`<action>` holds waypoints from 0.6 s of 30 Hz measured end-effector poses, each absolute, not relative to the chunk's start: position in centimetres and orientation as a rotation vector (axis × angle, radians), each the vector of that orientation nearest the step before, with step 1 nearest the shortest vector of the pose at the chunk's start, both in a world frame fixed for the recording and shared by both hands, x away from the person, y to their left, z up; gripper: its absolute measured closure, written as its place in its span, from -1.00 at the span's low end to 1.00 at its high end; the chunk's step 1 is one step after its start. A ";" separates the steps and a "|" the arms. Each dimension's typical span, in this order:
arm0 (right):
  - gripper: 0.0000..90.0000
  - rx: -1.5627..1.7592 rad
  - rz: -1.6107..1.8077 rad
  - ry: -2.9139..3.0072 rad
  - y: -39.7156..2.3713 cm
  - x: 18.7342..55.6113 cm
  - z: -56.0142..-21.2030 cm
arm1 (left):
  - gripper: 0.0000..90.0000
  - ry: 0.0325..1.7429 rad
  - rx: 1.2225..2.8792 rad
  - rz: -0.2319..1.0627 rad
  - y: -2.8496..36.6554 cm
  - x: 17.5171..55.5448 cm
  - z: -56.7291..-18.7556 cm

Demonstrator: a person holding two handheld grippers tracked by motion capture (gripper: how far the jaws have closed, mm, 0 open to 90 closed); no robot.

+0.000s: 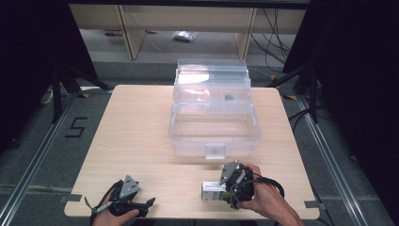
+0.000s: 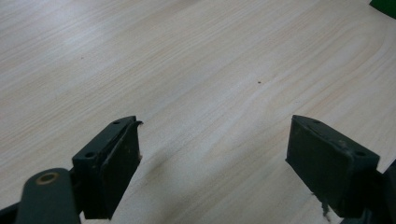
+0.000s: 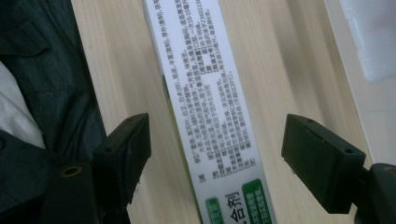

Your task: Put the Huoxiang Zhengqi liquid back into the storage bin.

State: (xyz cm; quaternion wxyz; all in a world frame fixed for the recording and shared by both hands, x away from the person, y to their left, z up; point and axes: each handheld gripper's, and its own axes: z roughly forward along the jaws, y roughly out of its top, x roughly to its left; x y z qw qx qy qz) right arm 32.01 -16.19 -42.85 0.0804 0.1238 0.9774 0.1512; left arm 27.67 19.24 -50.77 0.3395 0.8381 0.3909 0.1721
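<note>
**Right gripper poised over a small carton near the front of the surface**

The right gripper [image 1: 225, 190], held in the person's right hand [image 1: 263, 197], sits low over a long white carton [image 3: 205, 102] printed with small black text and green label patches. In the right gripper view, its two black jaws stand spread on either side of the carton, with bare wood showing between each pad and the carton's long edges. Nothing is pinched yet. The carton lies flat on the pale wooden surface [image 1: 136, 141], near the front edge, just in front of the gripper's nose in the high view [image 1: 212, 192].

Beyond it stands a clear plastic storage box [image 1: 214, 129] with its lid raised, well apart from the carton, towards the far side.

The left gripper [image 1: 141, 205] rests near the front left corner, jaws spread wide over bare wood and holding nothing.

To grasp well, it seems best to keep the jaws square to the carton's long sides, centred over its width, lowered until the pads bracket its walls, then closed gently so the thin card does not crush or skid.
</note>
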 end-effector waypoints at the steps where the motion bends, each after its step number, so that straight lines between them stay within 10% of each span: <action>1: -0.43 0.370 0.452 2.923 -16.2 32.0 -42.9 | -0.63 1.018 2.182 0.448 19.2 27.7 -50.8; 18: -0.26 0.323 0.319 2.949 -14.6 32.9 -43.7 | -0.63 1.011 2.186 0.441 19.2 27.6 -50.7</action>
